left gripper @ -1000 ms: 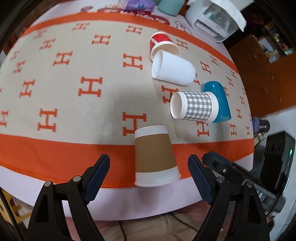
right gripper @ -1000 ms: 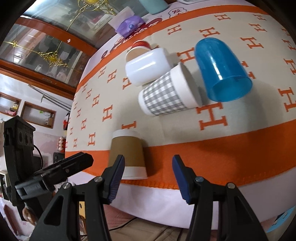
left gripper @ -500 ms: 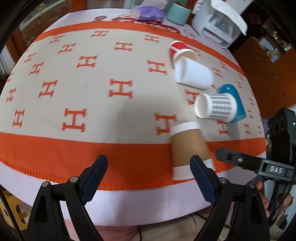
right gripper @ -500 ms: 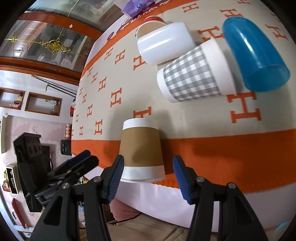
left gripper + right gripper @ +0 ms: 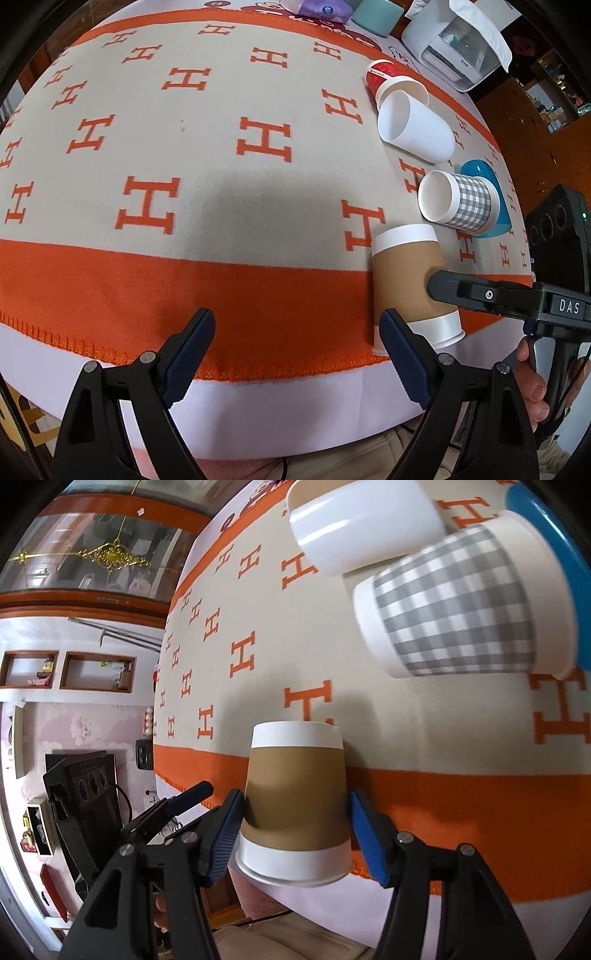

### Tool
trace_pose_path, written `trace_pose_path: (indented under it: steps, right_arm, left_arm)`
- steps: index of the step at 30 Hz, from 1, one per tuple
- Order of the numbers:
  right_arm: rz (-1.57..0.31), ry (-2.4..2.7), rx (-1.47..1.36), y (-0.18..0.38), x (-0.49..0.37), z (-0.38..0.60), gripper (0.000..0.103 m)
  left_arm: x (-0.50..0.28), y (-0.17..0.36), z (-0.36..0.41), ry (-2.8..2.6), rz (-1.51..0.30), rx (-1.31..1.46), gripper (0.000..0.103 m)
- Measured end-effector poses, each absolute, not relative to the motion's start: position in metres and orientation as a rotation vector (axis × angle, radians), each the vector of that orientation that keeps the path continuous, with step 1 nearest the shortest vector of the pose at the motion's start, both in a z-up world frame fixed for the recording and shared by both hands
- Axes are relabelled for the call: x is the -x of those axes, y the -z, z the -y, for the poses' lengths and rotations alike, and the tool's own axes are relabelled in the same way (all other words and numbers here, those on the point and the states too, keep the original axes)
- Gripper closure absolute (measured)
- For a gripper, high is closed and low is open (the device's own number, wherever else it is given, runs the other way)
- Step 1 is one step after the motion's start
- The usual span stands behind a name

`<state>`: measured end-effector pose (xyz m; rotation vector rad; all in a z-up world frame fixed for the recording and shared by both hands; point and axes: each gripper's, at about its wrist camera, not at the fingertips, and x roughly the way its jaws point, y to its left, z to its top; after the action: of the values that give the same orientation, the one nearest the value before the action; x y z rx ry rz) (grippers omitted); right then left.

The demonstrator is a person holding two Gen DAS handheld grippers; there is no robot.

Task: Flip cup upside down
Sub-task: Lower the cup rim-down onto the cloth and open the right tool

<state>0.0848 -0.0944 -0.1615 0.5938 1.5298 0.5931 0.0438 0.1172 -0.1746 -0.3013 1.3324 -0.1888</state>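
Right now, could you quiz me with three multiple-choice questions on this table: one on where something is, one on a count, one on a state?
1. The brown cup sits:
A. between the right hand-held gripper pads
B. inside the white cup
C. on the floor

2. Cups lying on their sides:
A. one
B. two
C. four

3. The left hand-held gripper is:
A. clamping a cup
B. open, holding nothing
C. out of sight

Answers: 1 A, blue pads flank it; 2 C, white, red, checked, blue; 3 B, its fingers are apart with only cloth between.

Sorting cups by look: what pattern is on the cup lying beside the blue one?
Grey-and-white check on the checked cup, clearest in the right wrist view.
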Motion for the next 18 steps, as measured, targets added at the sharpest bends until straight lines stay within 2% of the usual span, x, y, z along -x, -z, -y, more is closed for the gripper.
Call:
trace_pose_path:
  steps: [13, 18]
  right_arm:
    - [-1.552, -0.632, -0.576, 0.165, -0.087, 0.088, 0.042]
    - [-1.469, -0.628, -0.531, 0.152, -0.082, 0.093, 0.042]
  left_arm:
    - [-0.046, 0.181, -0.113, 0.203, -1.335, 0.300, 0.014]
    - [-0.044, 0.177, -0.110, 0.216, -1.319, 0.299, 0.014]
